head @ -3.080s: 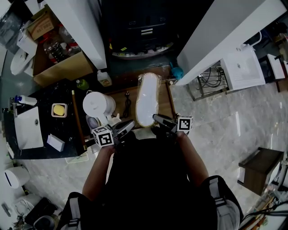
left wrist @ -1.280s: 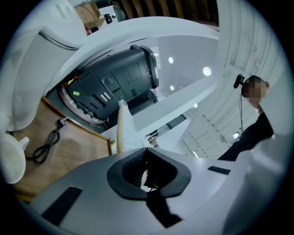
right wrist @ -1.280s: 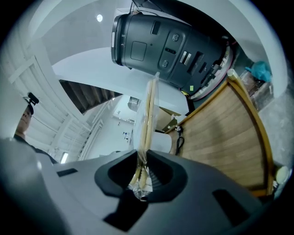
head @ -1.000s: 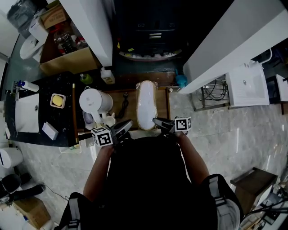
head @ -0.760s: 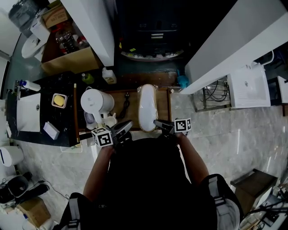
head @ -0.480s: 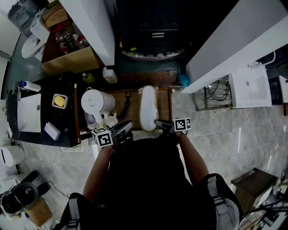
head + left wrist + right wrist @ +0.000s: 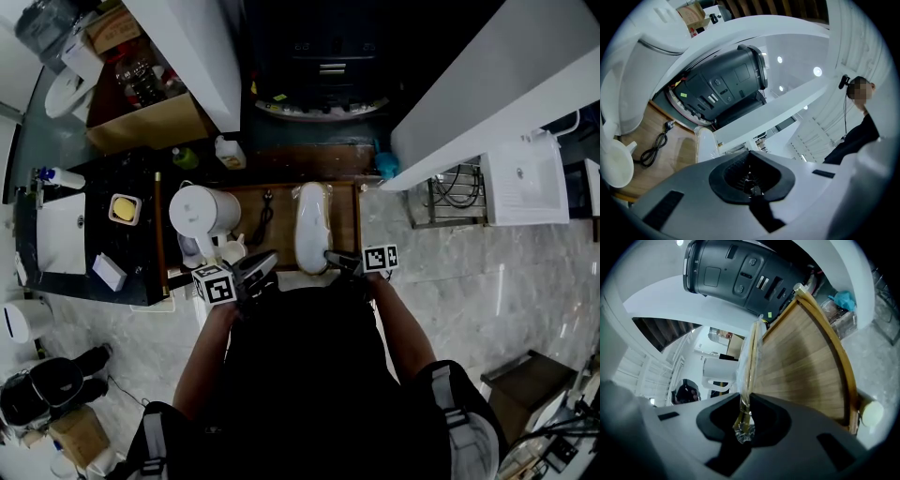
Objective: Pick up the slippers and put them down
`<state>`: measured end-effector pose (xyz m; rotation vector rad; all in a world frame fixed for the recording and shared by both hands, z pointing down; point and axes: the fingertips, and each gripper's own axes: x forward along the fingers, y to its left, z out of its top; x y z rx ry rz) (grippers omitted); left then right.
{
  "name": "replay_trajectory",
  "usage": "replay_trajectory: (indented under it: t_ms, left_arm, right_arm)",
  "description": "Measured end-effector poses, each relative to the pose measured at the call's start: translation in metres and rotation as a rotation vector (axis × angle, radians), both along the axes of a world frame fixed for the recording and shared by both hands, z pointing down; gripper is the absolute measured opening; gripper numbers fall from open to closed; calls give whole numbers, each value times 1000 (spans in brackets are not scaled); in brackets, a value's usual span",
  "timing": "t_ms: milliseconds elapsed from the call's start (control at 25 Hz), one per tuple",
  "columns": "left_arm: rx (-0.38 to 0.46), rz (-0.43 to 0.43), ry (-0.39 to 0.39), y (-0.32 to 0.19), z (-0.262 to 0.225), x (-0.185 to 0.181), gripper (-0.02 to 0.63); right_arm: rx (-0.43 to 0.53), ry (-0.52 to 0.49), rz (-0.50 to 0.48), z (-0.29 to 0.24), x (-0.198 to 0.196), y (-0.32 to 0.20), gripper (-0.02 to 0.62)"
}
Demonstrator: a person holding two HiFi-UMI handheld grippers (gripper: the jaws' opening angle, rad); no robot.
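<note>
Pinching the slippers [image 7: 311,223] in our right gripper [image 7: 330,255], left gripper [image 7: 270,260] closed and empty, we should next set them on the tray [image 7: 347,225].

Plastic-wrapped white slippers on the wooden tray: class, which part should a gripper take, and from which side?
Take the near narrow end of the flat white slippers in clear plastic wrap, coming from the person's side. The pack is thin and lies lengthwise away from the person, so that end suits a simple pinch; the right gripper is shut on it there.
</note>
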<state>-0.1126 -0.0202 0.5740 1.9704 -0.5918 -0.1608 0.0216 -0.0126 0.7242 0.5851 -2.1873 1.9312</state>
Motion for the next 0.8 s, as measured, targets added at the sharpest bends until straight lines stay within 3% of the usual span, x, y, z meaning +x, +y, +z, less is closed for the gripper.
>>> replay_trajectory:
  t_ms: [800]
  left_arm:
    - [-5, -25, -2, 8, -1, 0, 12]
  right_arm:
    - [-40, 75, -10, 25, -4, 2, 72]
